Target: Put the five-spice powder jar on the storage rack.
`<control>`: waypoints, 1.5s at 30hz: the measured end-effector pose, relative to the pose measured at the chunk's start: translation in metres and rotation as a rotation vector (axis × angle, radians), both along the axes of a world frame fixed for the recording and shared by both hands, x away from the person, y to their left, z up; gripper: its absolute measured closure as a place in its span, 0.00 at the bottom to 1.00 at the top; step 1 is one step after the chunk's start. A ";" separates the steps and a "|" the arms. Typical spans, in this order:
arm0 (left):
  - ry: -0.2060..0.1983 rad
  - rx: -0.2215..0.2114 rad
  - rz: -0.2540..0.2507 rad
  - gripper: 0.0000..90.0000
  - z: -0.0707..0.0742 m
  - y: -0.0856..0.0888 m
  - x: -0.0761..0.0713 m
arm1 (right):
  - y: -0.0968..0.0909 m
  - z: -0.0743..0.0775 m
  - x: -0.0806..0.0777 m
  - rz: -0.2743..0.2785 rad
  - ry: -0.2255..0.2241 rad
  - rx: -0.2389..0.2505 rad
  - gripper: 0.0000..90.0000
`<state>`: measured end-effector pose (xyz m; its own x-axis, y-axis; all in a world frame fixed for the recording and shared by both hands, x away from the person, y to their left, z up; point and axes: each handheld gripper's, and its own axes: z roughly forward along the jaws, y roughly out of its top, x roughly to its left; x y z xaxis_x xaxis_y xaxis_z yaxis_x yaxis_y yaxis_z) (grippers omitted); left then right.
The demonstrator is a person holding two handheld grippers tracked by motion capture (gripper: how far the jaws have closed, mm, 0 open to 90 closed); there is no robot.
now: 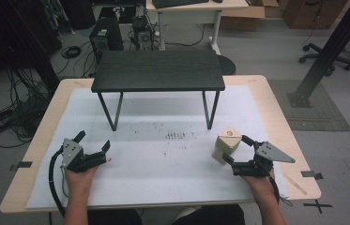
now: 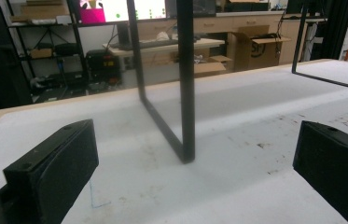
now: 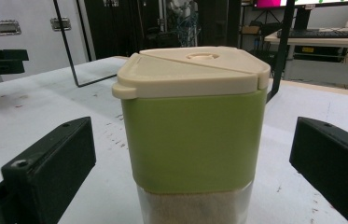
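The green container (image 3: 192, 135) with its cream lid stands upright near the surface's (image 1: 163, 183) right edge, between the wide-open jaws of the right hand-held gripper (image 1: 237, 152), untouched. The left hand-held gripper (image 1: 93, 143) rests open near the left edge, before the black stand (image 1: 158, 70). Likely a grasp comes next: closing squarely on the green band

High view looks down and forward over your tabletop (image 1: 276, 117) from above your side. Your left claw (image 2: 195, 177) camera sits low, facing the black stand's leg (image 2: 186, 79). Your right one looks close at the green container (image 3: 192, 135), also seen from above.
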<state>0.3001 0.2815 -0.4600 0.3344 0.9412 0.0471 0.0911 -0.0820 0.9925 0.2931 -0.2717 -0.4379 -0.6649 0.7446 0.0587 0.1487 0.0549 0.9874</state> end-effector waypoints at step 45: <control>-0.002 -0.002 -0.005 0.00 0.000 0.000 0.001 | 0.017 -0.004 0.017 0.010 0.008 -0.009 0.04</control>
<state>0.3006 0.2815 -0.4601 0.3389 0.9397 0.0459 0.0889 -0.0806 0.9928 0.3099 -0.2543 -0.4416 -0.6719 0.7384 0.0575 0.1562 0.0653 0.9856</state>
